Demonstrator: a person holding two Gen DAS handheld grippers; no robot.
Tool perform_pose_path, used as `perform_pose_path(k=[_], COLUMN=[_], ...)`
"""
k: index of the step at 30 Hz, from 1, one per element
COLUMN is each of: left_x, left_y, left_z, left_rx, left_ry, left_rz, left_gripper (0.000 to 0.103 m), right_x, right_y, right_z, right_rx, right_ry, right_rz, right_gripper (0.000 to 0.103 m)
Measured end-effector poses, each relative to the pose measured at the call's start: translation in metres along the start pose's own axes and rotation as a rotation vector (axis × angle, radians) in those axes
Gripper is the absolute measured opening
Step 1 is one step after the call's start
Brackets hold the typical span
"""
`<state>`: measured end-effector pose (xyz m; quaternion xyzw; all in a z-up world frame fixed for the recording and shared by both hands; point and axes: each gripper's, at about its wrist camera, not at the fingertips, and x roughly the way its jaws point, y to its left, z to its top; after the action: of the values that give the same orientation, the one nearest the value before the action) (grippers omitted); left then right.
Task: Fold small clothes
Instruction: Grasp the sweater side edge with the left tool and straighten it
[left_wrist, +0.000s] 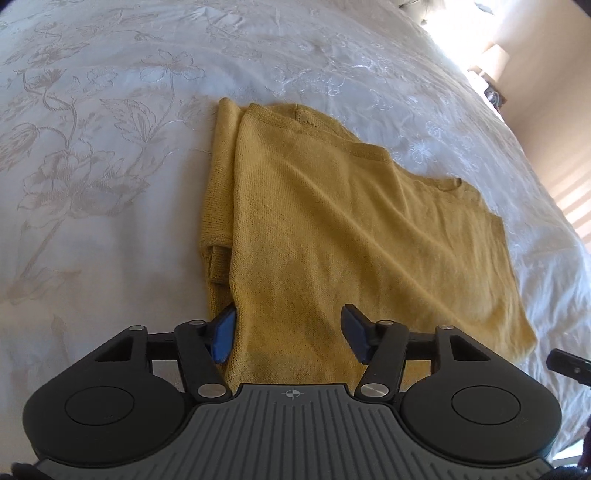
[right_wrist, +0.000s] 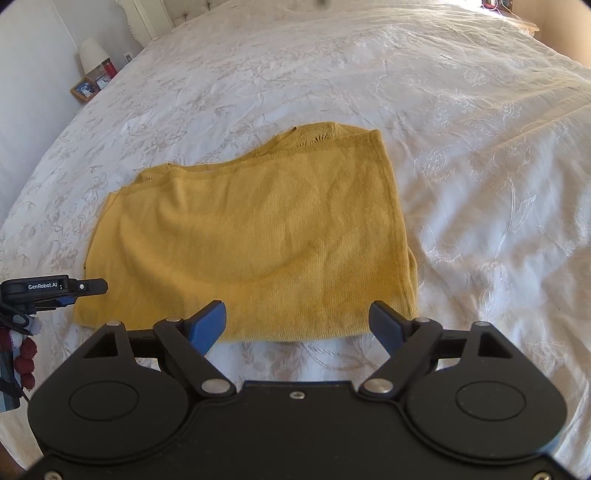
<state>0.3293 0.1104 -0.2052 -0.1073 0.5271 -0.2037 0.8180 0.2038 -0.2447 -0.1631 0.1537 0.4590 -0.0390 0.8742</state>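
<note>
Left wrist: mustard-yellow knit top (left_wrist: 332, 229), fine ribbed weave, soft creases, lies partly folded on a white bedspread (left_wrist: 110, 129) with raised floral embroidery. A second layer and a folded sleeve stick out along its left edge. Left gripper (left_wrist: 290, 334) tilted down over the garment's near hem, black linkage arms, blue pads. Jaws parted, the cloth flat beneath the gap; left pad sits right at the folded left edge, right pad above the fabric. Not pinching anything that I can see, so released. A bit of the other gripper's black body shows at far right edge.

Right wrist: same top (right_wrist: 251, 236) seen as a rough rectangle, neckline at the far side, hem nearest the camera, lying mid-bed. Bedspread (right_wrist: 461, 166) wrinkled, sunlit. Right gripper (right_wrist: 297, 325) angled down at the near hem, jaws wide apart and empty, both tips over the hem edge. Left gripper's body (right_wrist: 55, 288) enters at left, by the garment's near-left corner. Lamp (right_wrist: 92, 55) and framed picture (right_wrist: 84, 89) on a bedside stand, far left.
</note>
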Motion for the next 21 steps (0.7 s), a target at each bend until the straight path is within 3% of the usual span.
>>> perform_pose_path(k=[4, 8, 10, 11, 14, 17, 19, 21], left_x=[-0.003, 0.001, 0.004, 0.005, -0.001, -0.017, -0.019, -0.019], left_y=[0.000, 0.000, 0.001, 0.001, 0.000, 0.002, 0.016, 0.031], left_z=[-0.004, -0.004, -0.003, -0.002, 0.002, 0.003, 0.000, -0.003], left_rx=[0.015, -0.006, -0.020, -0.011, 0.036, 0.110, 0.090, 0.044], left_ry=[-0.001, 0.018, 0.026, 0.036, 0.055, 0.063, 0.104, 0.116], left_rz=[-0.035, 0.017, 0.015, 0.025, 0.028, 0.081, 0.129, 0.115], left_gripper=[0.049, 0.048, 0.029, 0.005, 0.005, 0.004, 0.003, 0.004], right_x=[-0.003, -0.005, -0.005, -0.005, -0.005, -0.004, -0.002, 0.001], right_y=[0.000, 0.003, 0.006, 0.007, 0.011, 0.012, 0.013, 0.014], right_z=[-0.007, -0.009, -0.009, -0.009, -0.008, -0.008, -0.008, -0.007], right_rx=[0.016, 0.015, 0.012, 0.010, 0.006, 0.012, 0.017, 0.015], right_ry=[0.003, 0.002, -0.001, -0.001, -0.002, -0.006, -0.005, 0.004], right_rz=[-0.008, -0.007, -0.006, -0.005, -0.003, 0.001, 0.004, 0.006], right_gripper=[0.087, 0.088, 0.088, 0.088, 0.088, 0.088, 0.089, 0.089])
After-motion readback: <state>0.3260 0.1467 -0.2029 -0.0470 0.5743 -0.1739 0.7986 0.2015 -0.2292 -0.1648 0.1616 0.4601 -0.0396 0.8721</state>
